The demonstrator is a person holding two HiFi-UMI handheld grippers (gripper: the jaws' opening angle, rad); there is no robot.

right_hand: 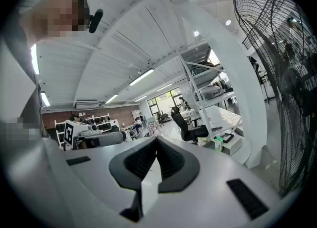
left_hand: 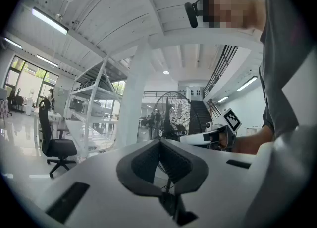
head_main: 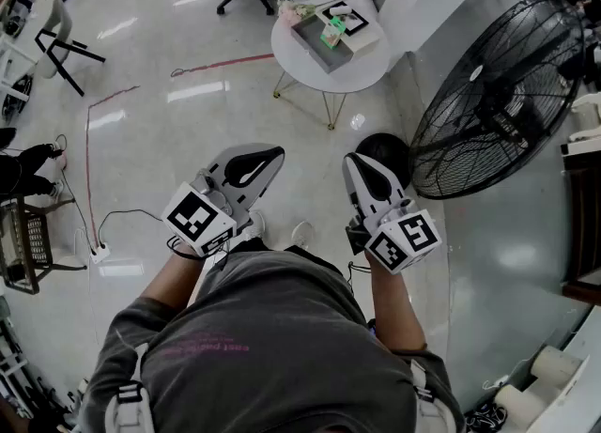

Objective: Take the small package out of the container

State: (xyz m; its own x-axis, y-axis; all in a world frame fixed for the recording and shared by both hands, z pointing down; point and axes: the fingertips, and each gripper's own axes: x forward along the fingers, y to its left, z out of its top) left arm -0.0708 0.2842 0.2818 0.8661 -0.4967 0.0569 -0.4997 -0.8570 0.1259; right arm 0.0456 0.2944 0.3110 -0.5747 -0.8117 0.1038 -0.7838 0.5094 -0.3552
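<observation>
Both the left tool [head_main: 248,168] and right tool [head_main: 375,177] are pinched closed and empty, well apart from the small green package [head_main: 331,33]. It sits in the grey rectangular container [head_main: 312,46] mid round white bench [head_main: 366,69]. If they arrive shut, they'd probably just shove it.

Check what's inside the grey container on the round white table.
Head view: one small green-and-white package appears to sit in the grey container on the round table, near its far side. Anything under the package is covered, and finer contents are too small to tell.
</observation>
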